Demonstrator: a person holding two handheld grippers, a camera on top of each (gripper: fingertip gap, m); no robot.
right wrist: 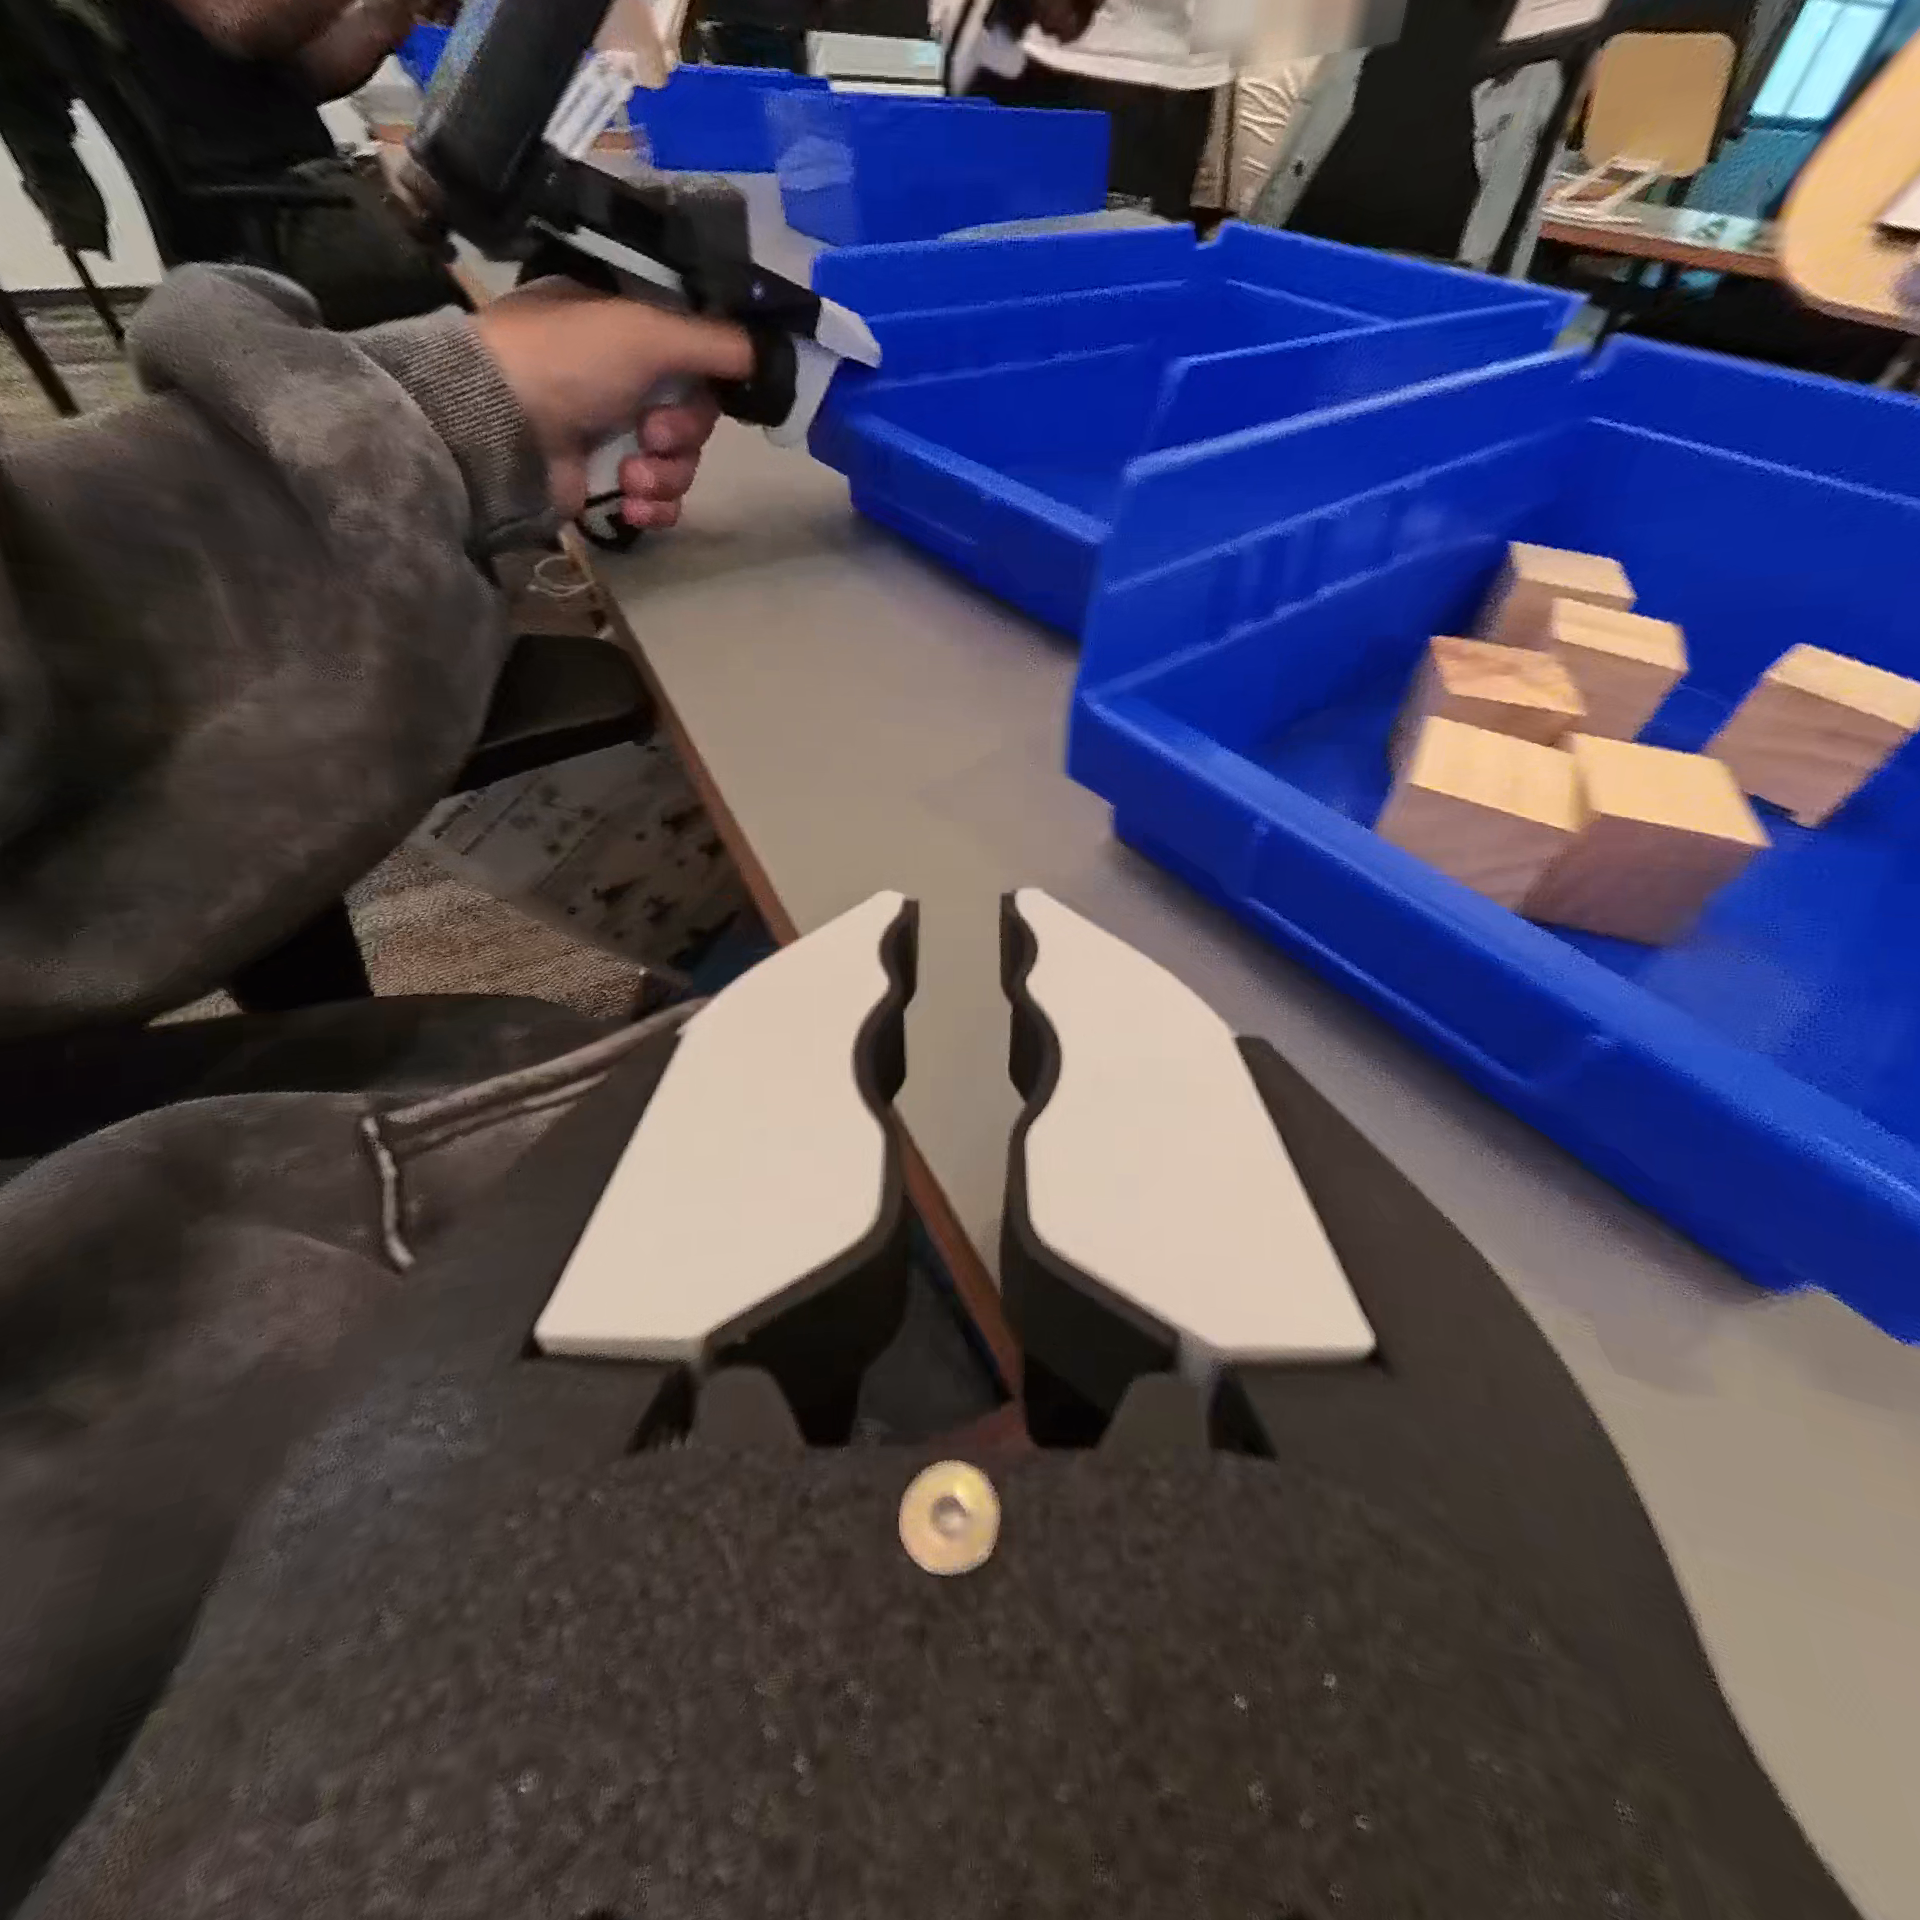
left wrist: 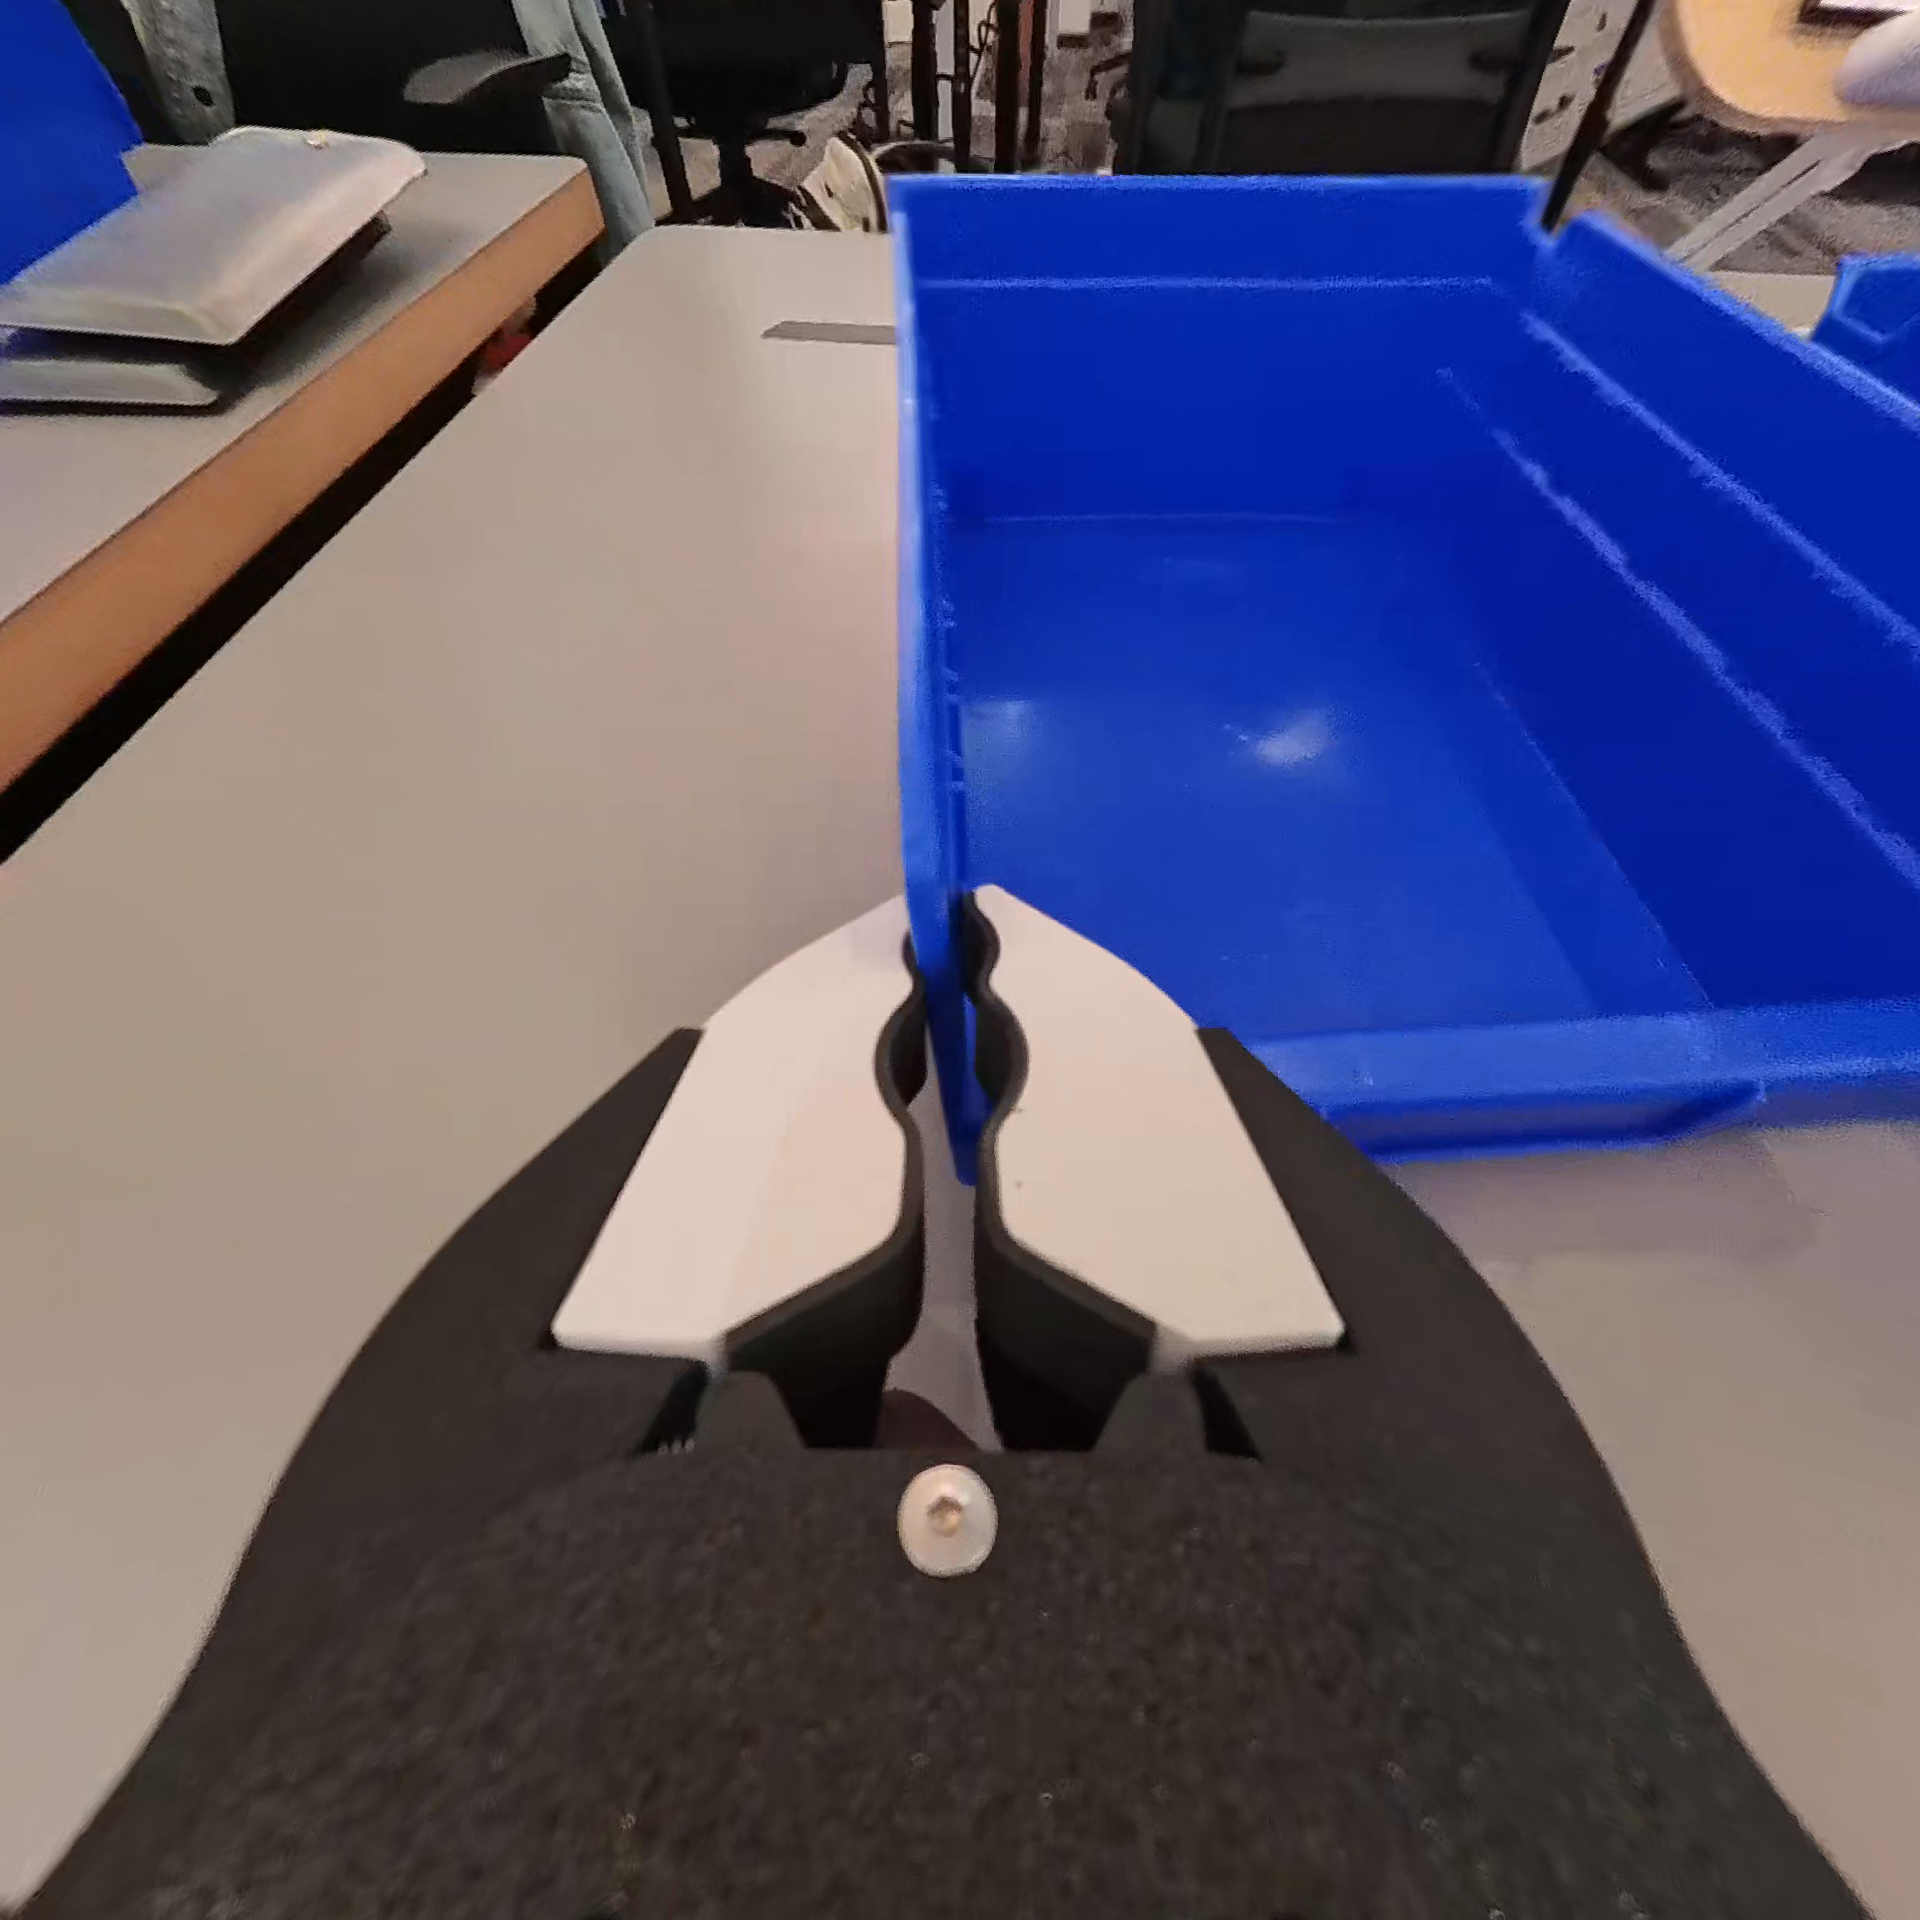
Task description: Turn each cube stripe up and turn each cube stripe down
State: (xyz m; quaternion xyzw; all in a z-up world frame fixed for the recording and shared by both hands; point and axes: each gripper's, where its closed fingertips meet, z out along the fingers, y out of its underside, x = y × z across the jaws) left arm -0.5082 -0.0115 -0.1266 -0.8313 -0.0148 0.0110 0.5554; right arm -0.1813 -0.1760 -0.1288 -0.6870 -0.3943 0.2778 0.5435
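Note:
In the left wrist view my left gripper [left wrist: 940, 914] is shut on the left side wall [left wrist: 932, 727] of an empty blue bin [left wrist: 1351, 343], near its front corner. The right wrist view shows that gripper [right wrist: 831, 353] at the corner of the same bin [right wrist: 1039, 343]. My right gripper [right wrist: 958, 914] is open with a narrow gap and holds nothing; it hovers over the grey table [right wrist: 883, 675] near its front edge. To its right stands a second blue bin [right wrist: 1351, 935] with several plain wooden cubes [right wrist: 1652, 831]. I see no stripe on the cube faces that show.
A third blue bin [right wrist: 935, 145] stands farther back. A neighbouring table [left wrist: 312, 436] at the left bears grey padded pouches [left wrist: 208, 260]. The person's grey sleeve [right wrist: 260, 571] and hand are at the left. Chairs and people are behind the tables.

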